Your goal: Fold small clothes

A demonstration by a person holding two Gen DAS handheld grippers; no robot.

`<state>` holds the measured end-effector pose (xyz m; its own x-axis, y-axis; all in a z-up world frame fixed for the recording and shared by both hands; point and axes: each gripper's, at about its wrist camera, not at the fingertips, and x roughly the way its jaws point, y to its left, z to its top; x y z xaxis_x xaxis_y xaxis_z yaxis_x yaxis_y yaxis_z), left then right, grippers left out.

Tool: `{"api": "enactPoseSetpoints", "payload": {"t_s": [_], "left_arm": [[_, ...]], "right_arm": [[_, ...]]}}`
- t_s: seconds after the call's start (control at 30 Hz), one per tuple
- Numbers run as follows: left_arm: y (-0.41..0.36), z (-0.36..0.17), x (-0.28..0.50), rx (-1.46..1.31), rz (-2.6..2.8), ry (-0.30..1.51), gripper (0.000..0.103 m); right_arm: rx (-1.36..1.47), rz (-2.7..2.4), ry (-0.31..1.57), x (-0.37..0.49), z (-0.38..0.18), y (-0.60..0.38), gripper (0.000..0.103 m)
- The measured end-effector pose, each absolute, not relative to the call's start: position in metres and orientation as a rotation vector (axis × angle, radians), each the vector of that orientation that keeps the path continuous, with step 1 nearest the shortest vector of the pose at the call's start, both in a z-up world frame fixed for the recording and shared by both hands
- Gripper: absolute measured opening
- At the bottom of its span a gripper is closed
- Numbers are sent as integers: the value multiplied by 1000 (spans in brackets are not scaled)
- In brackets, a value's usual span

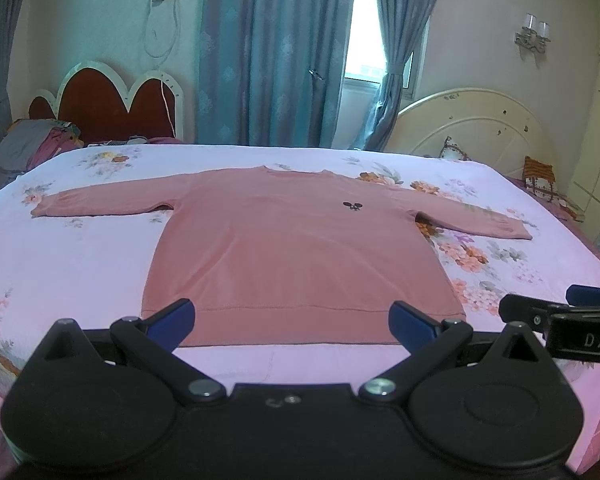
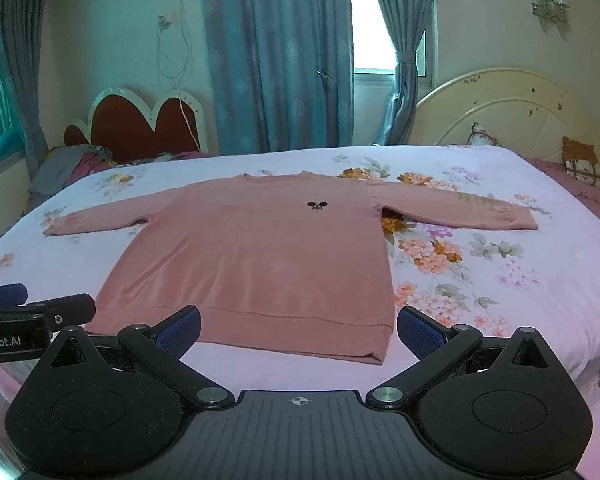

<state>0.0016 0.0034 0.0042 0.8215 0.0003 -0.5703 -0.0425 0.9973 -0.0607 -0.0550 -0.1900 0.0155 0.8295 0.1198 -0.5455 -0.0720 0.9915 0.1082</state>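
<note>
Pink long-sleeved sweater spread flat, front up, on floral bedsheet, hem toward both cameras, collar toward far side, both sleeves stretched straight out to left and right. Small dark emblem on chest, right of centre in left wrist view. Ribbed hem band running across near edge, unfolded. Left gripper poised just short of hem, blue-padded fingers spread wide, holding nothing, one pad over each lower corner region of garment as framed by camera; contact with cloth not discernible. Right gripper likewise spread wide and empty, left pad over hem, right pad over bare sheet just beyond sweater's right bottom corner. Each gripper partly visible at edge of other's view, side by side, near one another. Further back: scalloped red headboard at left with heap of clothes beside it, cream rounded headboard at right, blue curtains framing bright window, twin wall lamp on right-hand wall.
</note>
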Motion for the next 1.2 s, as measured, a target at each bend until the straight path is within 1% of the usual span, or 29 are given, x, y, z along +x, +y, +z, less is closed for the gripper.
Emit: {"api": "enactPoseSetpoints", "payload": {"t_s": [1.2], "left_arm": [[-1,1,0,-63,24,609,103]], "right_arm": [[73,110,586,-55,13,-187,103]]}}
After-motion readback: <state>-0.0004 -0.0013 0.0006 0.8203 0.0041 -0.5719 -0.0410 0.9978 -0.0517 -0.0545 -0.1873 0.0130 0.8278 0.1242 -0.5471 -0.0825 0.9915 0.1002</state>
